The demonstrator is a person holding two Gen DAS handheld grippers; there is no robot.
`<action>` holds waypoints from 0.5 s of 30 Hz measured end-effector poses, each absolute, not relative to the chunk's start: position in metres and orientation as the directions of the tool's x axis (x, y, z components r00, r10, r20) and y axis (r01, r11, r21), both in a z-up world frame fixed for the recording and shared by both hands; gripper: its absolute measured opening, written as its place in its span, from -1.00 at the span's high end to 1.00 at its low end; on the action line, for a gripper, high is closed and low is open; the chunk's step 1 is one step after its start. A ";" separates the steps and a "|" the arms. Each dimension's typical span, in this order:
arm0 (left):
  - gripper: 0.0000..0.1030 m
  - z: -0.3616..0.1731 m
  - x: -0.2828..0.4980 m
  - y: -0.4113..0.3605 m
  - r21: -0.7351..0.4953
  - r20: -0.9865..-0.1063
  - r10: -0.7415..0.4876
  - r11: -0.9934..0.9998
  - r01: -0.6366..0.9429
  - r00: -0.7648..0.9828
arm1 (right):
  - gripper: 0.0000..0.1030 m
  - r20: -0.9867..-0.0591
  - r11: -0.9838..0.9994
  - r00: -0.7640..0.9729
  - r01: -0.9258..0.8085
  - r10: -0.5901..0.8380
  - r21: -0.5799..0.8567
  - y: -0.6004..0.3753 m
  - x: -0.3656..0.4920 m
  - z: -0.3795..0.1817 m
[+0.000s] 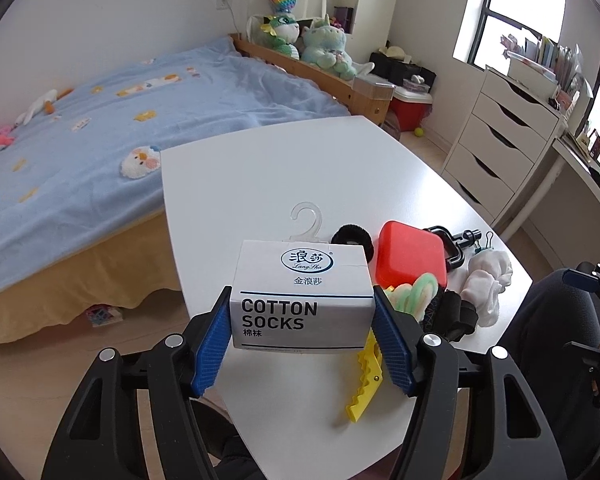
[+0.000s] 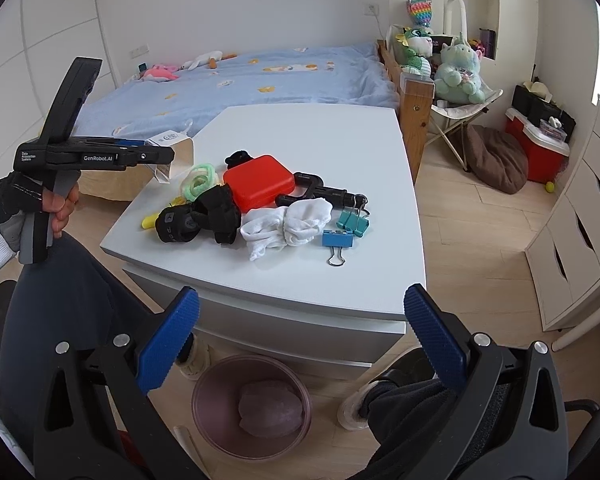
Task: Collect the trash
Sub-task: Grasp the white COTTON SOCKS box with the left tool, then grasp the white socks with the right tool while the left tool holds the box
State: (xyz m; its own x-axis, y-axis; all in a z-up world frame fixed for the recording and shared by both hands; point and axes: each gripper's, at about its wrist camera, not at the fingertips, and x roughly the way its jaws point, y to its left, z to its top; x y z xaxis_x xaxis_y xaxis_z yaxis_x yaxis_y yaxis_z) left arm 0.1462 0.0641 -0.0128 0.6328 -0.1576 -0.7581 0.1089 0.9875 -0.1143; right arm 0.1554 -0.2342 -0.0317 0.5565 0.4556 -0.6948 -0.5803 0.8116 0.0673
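My left gripper (image 1: pixel 302 316) is shut on a white "COTTON SOCKS" box (image 1: pixel 302 298) with a clear plastic hook and holds it above the near left part of the white table (image 1: pixel 280 168). In the right wrist view the same gripper (image 2: pixel 156 156) holds the box (image 2: pixel 176 156) over the table's left edge. My right gripper (image 2: pixel 302 328) is open and empty, in front of the table and above a brownish translucent trash bin (image 2: pixel 220 420) on the floor, with a crumpled item inside it.
On the table lie a red case (image 2: pixel 258 182), white socks (image 2: pixel 286 224), a black strap (image 2: pixel 204 216), green rings (image 2: pixel 198 180), binder clips (image 2: pixel 346 228), a black clamp (image 2: pixel 320 194) and a yellow clip (image 1: pixel 366 384). A bed (image 1: pixel 80 140) stands left, drawers (image 1: pixel 508 136) right.
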 end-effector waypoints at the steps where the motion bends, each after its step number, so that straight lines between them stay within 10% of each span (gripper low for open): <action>1: -0.25 -0.009 0.144 0.065 -0.117 -0.754 -0.155 0.988 0.103 0.639 | -0.95 -0.700 0.811 0.555 -0.582 0.449 0.059 -0.233 0.156 -0.030; 15: -0.25 0.018 0.109 0.057 -0.097 -0.696 -0.126 0.992 0.081 0.707 | -0.94 -0.716 0.798 0.529 -0.600 0.455 0.064 -0.216 0.187 -0.019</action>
State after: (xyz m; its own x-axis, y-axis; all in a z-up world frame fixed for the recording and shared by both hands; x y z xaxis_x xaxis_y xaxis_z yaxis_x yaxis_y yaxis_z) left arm 0.1090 0.0569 0.0183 0.7070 -0.1261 -0.6959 0.0809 0.9919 -0.0975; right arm 0.1870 -0.2160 -0.0192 0.5291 0.4555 -0.7159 -0.5996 0.7977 0.0643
